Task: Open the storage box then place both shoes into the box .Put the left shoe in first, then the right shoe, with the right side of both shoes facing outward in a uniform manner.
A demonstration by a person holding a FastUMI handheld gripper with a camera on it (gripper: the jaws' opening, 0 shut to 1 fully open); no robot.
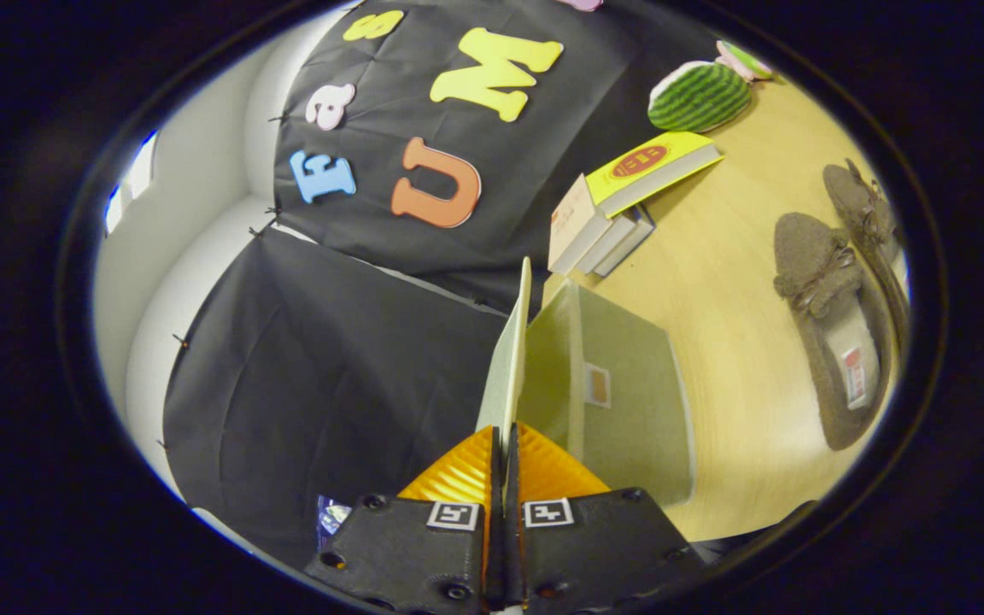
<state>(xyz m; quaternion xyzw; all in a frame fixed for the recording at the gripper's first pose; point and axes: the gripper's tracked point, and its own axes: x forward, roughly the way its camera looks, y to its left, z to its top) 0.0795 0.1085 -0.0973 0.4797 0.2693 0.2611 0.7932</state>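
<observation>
Gripper [505, 444] fingers pinched together on the raised lid [509, 359] of the pale green storage box [629, 401], box body just ahead beside the fingers, two grey shoes [834, 333] lying well beyond on the wooden table [731, 282], near stacked books [620, 205].

The gripper [505, 444] pinches the storage box's [620, 401] raised lid [507, 359] between both fingers, with two shoes [834, 333] beyond the box on the surface [731, 282], near stacked books [620, 201].
</observation>
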